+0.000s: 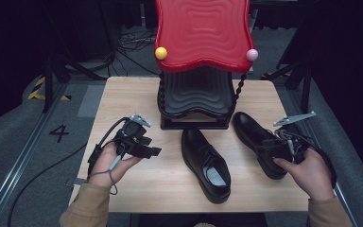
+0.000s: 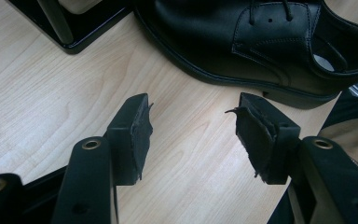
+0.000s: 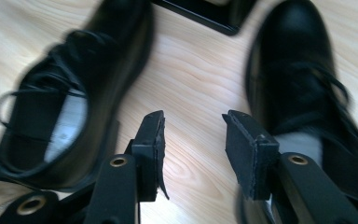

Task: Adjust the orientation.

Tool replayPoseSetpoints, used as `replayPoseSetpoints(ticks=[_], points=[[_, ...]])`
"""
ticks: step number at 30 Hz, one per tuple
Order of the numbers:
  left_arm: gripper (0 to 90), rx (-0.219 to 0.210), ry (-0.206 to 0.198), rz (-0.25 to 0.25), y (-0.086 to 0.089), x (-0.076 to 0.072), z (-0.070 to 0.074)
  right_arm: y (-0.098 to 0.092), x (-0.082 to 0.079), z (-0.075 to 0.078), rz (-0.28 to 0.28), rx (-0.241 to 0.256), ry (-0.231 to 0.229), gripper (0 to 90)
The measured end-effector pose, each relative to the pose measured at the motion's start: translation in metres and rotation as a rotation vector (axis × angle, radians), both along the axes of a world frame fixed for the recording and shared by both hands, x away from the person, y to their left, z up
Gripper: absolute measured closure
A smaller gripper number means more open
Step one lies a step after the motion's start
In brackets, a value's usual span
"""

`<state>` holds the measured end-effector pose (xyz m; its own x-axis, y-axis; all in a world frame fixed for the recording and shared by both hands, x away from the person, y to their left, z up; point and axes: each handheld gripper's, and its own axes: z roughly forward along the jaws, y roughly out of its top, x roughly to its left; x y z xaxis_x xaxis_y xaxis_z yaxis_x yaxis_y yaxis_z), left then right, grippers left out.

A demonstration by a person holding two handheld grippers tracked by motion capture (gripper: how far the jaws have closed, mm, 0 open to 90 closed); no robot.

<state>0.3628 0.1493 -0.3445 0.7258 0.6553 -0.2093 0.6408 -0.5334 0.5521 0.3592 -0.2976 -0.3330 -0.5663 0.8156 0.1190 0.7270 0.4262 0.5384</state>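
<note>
- Right now both my grippers are spread and pinching nothing: left gripper [image 1: 152, 151] and right gripper [image 1: 270, 150] hover just over the table [image 1: 123, 94].
- Landmark is the red-topped rack [image 1: 202, 33] at the table's far middle.
- Two black shoes sit in front of the rack, toes toward it, long axes running roughly rack-to-me. Middle shoe [image 1: 205, 163] is just in front of the rack base; right shoe [image 1: 260, 142] is off its right front corner.
- Right gripper is at the right shoe's heel end, jaws nearly on its collar, so that hand is nearer.
- Left gripper faces the middle shoe's side [image 2: 242, 42], bare wood between them.
- Room: open lane between the shoes [image 3: 191, 93]; right shoe's heel lies near the table's right edge.
</note>
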Motion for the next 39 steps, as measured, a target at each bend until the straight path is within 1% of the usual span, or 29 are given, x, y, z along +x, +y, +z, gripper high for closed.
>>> replayPoseSetpoints(ticks=[3, 4, 5, 6, 7, 8, 10, 12, 13, 14, 17, 20, 21, 22, 23, 24, 25, 27, 28, 31, 32, 34, 36, 39], points=[[45.1, 0.001, 0.005, 0.002, 0.0, 0.001, 0.0, -0.014, 0.003, -0.002, -0.037, -0.006, 0.027, 56.2], [45.1, -0.001, 0.006, 0.003, -0.001, 0.0, 0.0, -0.017, 0.004, -0.003, -0.044, -0.012, 0.033, 55.5], [45.1, -0.001, 0.006, 0.003, -0.001, 0.0, 0.0, -0.02, 0.005, -0.005, -0.055, -0.016, 0.048, 54.7], [45.1, 0.003, 0.007, -0.001, -0.001, 0.0, 0.0, -0.02, 0.005, -0.005, -0.055, -0.016, 0.048, 54.7], [45.0, 0.006, 0.009, -0.004, -0.001, 0.0, 0.0, -0.025, 0.007, -0.009, -0.066, -0.026, 0.073, 53.8], [45.0, 0.006, 0.012, -0.003, -0.002, 0.0, -0.001, -0.028, 0.01, -0.012, -0.074, -0.035, 0.087, 52.7], [44.9, 0.007, 0.014, -0.003, -0.001, 0.001, -0.001, -0.032, 0.015, -0.02, -0.093, -0.046, 0.102, 50.7], [44.9, 0.005, 0.012, -0.002, -0.001, 0.001, -0.001, -0.032, 0.019, -0.027, -0.091, -0.059, 0.109, 50.1], [44.8, 0.005, 0.011, -0.002, -0.001, 0.001, -0.002, -0.031, 0.022, -0.032, -0.089, -0.067, 0.122, 50.4], [44.5, 0.004, 0.009, -0.001, -0.001, 0.001, -0.002, -0.029, 0.024, -0.036, -0.088, -0.075, 0.13, 51.6], [44.0, 0.004, 0.005, -0.001, 0.0, 0.0, -0.002, -0.026, 0.031, -0.047, -0.084, -0.092, 0.129, 56.5], [44.6, 0.006, 0.013, 0.004, 0.002, -0.002, -0.002, -0.022, 0.036, -0.056, -0.086, -0.115, 0.118, 68.0], [44.7, 0.006, 0.013, 0.004, 0.002, -0.002, -0.002, -0.022, 0.036, -0.056, -0.086, -0.115, 0.118, 68.0], [44.7, 0.003, 0.012, 0.008, 0.002, -0.002, -0.002, -0.022, 0.038, -0.058, -0.082, -0.122, 0.115, 70.9], [44.9, 0.004, 0.006, 0.012, 0.003, -0.003, -0.002, -0.021, 0.039, -0.06, -0.075, -0.128, 0.111, 75.8], [46.2, 0.01, -0.001, 0.015, 0.003, -0.003, -0.001, -0.019, 0.039, -0.061, -0.061, -0.123, 0.115, 80.3], [46.8, 0.013, -0.007, 0.019, 0.004, -0.003, -0.001, -0.019, 0.039, -0.061, -0.046, -0.112, 0.117, 83.3], [47.6, 0.014, -0.009, 0.021, 0.005, -0.004, -0.001, -0.019, 0.038, -0.059, -0.046, -0.125, 0.102, 85.9], [47.7, 0.012, -0.009, 0.021, 0.005, -0.004, -0.001, -0.019, 0.037, -0.058, -0.044, -0.138, 0.087, 86.3], [47.6, 0.011, -0.01, 0.019, 0.004, -0.003, 0.0, -0.021, 0.034, -0.051, -0.069, -0.154, 0.044, 86.8], [47.6, 0.009, -0.009, 0.017, 0.003, -0.003, 0.0, -0.023, 0.032, -0.048, -0.075, -0.146, 0.036, 86.9], [47.4, 0.009, -0.013, 0.012, 0.002, -0.001, 0.0, -0.027, 0.029, -0.042, -0.066, -0.108, 0.046, 87.0], [47.1, 0.006, -0.012, 0.009, 0.0, 0.001, 0.0, -0.03, 0.024, -0.034, -0.068, -0.069, 0.048, 87.0], [47.0, 0.009, -0.012, -0.006, -0.004, 0.003, 0.0, -0.032, 0.015, -0.022, -0.048, -0.035, 0.049, 87.0]])
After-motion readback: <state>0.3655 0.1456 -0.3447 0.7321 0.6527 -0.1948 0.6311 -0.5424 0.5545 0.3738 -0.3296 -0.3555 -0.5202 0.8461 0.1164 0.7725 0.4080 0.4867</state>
